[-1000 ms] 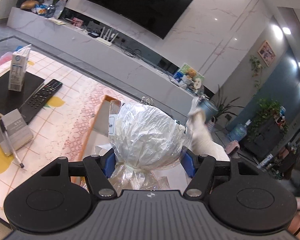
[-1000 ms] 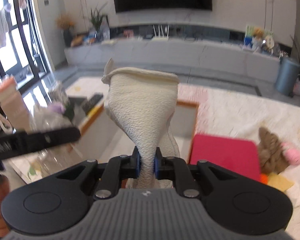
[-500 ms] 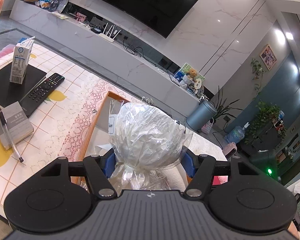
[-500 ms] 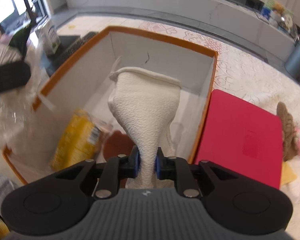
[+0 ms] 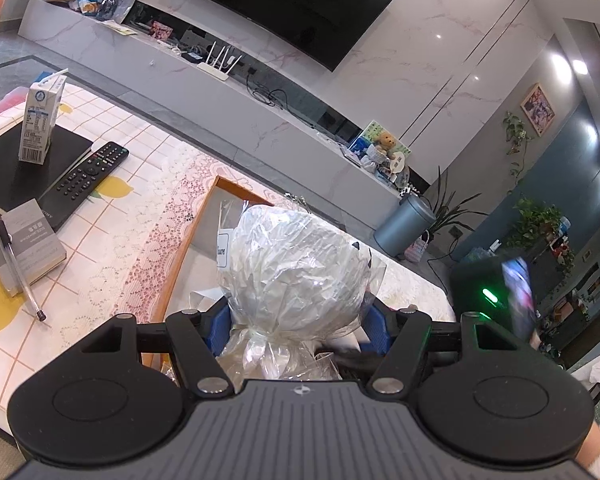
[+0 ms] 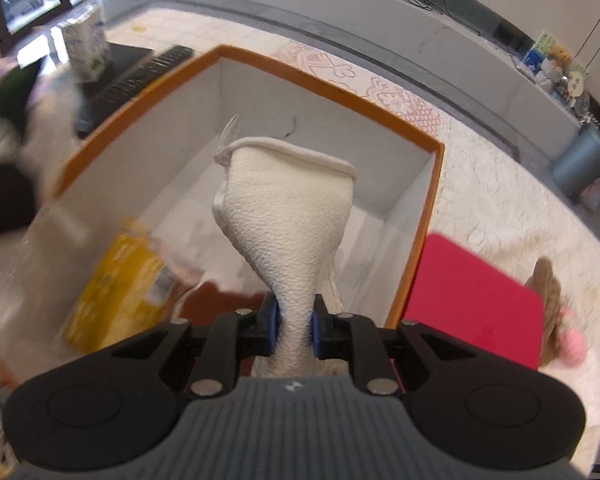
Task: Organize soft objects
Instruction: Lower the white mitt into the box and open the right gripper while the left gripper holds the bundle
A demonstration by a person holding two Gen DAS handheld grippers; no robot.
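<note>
Over a living-room table, the right gripper (image 6: 294,322) pinches a cream textured cloth pouch (image 6: 288,216) hard at its narrow waist, blue pads squeezed nearly together, the pouch's hemmed mouth flaring upward above the open orange-rimmed box (image 6: 436,216). The white-walled box already holds a yellow packet (image 6: 120,284) lying against its near-left side and a reddish-brown item (image 6: 216,302) just beside it, too blurred to identify; the far half of the box floor is bare. A red flat pad (image 6: 472,300) lies against the box's right wall, with a brown-and-pink plush toy (image 6: 552,312) at the pad's far edge on the pale lace cloth.

The left gripper (image 5: 296,326) is spread wide around a white soft ball wrapped in crinkled clear cellophane (image 5: 296,268), its blue pads pressing the bundle from both sides just above the tied neck, with the box's orange rim (image 5: 184,252) visible behind it to the left. Further left on the table, a milk carton (image 5: 40,120) stands upright on a black pad (image 5: 4,160), a remote control (image 5: 86,176) lies beside it, and a pen (image 5: 18,264) rests across a small grey box (image 5: 24,244)
</note>
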